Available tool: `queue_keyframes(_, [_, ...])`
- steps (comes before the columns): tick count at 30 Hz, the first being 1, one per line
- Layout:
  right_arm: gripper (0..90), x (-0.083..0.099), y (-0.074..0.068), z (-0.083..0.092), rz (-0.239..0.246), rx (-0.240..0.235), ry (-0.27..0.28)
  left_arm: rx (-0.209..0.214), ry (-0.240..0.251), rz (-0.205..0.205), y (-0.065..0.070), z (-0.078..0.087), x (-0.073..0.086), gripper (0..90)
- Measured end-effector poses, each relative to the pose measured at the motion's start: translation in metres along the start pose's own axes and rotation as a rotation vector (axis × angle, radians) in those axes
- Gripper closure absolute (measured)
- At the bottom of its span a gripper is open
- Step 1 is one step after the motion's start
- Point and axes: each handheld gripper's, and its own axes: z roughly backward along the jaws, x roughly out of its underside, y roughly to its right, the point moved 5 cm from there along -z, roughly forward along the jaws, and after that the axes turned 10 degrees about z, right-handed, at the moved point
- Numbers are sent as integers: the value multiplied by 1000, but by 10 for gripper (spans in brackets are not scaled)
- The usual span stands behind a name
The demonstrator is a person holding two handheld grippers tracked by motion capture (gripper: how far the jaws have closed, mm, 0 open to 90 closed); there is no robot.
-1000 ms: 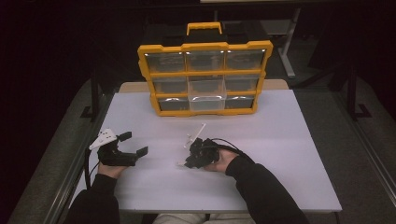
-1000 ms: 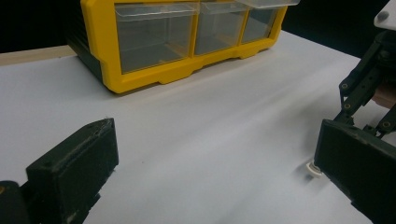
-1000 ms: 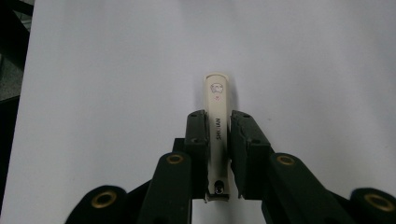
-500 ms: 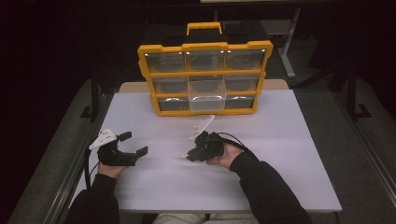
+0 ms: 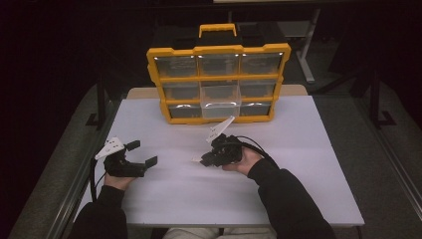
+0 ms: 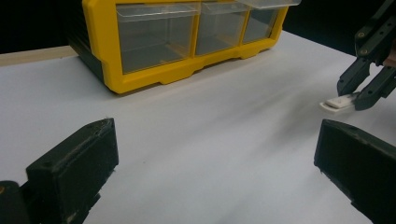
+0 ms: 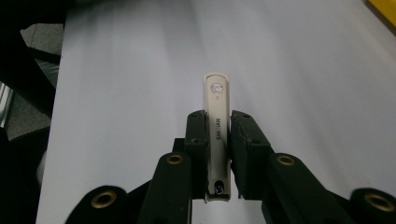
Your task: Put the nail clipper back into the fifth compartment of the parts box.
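between the right claw (image 7: 217, 140) pads sits a slim white nail clipper (image 7: 216, 135), clamped above the desk (image 5: 308, 164); left claw (image 6: 210, 177) rests released. carry it level (grip is narrow) toward the yellow organizer (image 5: 219, 74), avoiding twist.

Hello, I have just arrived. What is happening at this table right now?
A person sits at a white table with a two-jaw gripper in each hand. The right gripper is shut on a slim white nail clipper and holds it above the tabletop. The left gripper rests on the table with its jaws wide open and nothing between them. At the far edge stands a yellow plastic organiser with clear drawers; its lower middle drawer is pulled out.
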Motion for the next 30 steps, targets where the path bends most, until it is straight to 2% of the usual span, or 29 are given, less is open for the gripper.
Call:
queue_keyframes(9, [766,-4,4,11,-7,13,25,0,-1,0,0,0,0,0])
queue_keyframes(15, [766,-10,9,22,-12,35,61,0,-1,0,0,0,0,0])
queue_keyframes(26, [766,-13,16,34,-21,59,86,0,-6,-4,0,-1,0,0])
queue_keyframes(30, [766,-14,20,41,-32,80,116,0,-7,-4,0,-1,1,0])
